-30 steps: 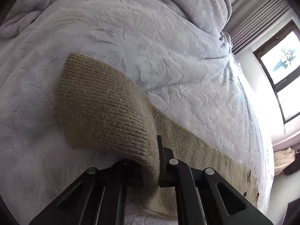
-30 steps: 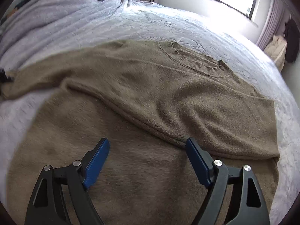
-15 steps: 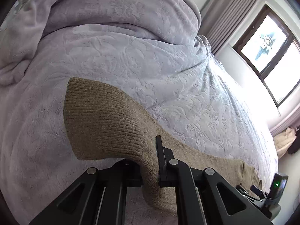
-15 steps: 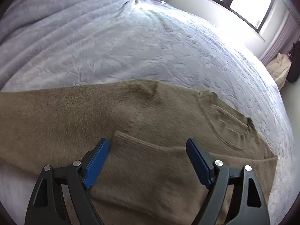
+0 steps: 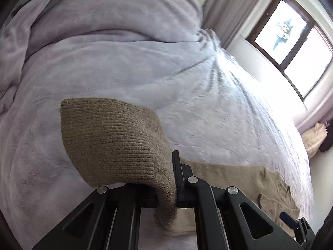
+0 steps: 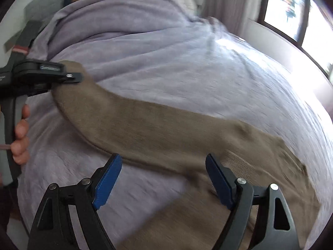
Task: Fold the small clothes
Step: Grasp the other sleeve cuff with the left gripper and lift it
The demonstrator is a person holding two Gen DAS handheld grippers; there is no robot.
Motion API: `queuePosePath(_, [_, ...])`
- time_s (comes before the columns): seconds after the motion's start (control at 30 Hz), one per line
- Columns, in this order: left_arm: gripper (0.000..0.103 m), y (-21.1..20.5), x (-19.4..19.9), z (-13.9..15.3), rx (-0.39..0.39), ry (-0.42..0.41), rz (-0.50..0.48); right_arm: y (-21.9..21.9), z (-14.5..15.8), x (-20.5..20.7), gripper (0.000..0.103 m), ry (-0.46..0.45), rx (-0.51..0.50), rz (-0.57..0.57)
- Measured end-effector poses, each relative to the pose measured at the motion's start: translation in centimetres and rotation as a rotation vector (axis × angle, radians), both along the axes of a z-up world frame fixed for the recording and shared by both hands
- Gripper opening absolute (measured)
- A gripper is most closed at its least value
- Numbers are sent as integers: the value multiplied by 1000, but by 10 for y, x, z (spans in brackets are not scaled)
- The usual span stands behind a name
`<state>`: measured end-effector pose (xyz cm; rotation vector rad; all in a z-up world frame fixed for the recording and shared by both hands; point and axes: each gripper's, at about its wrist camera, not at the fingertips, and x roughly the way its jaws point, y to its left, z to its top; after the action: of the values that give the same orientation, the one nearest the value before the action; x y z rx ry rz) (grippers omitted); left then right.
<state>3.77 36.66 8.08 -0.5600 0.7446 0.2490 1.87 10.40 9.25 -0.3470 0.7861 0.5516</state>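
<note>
**Left tool clamped on the sweater cuff, right tool spread wide above the sleeve**

A tan knitted sweater (image 6: 158, 125) lies on a bed covered by a pale lilac blanket (image 5: 129, 66). One sleeve is stretched across the bed, from the sweater's body near the bed edge closest to the right wrist camera, towards the bunched-up blanket at the far end.

The left tool (image 5: 173, 184) has its jaws together on the ribbed cuff (image 5: 116, 139) of that sleeve. The cuff is pinched between the jaws and stands up off the blanket, its free end flaring out to the left in the left wrist view, while the rest of the sleeve trails down to the right and lies flat on the bed. In the right wrist view the same tool (image 6: 68, 76) shows at the left, with the cuff end of the sleeve at its tip and a person's hand (image 6: 20, 133) around its handle.

The right tool (image 6: 164, 175) has its blue-padded jaws wide apart. It holds nothing; the sleeve passes below and between the pads, apart from both of them. The picture is blurred here.

A window (image 5: 291, 33) with curtains stands beyond the far side of the bed.
</note>
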Motion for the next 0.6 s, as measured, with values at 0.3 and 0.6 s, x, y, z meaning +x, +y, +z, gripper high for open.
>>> queuePosePath(0.3, [9,-179,45,38,111,38,-265,-205,-31,3,85,46,-111,-414])
queuePosePath(0.6, [9,-375,60,61,141,45,-527,-308,-34,-20,85,36,38,-540])
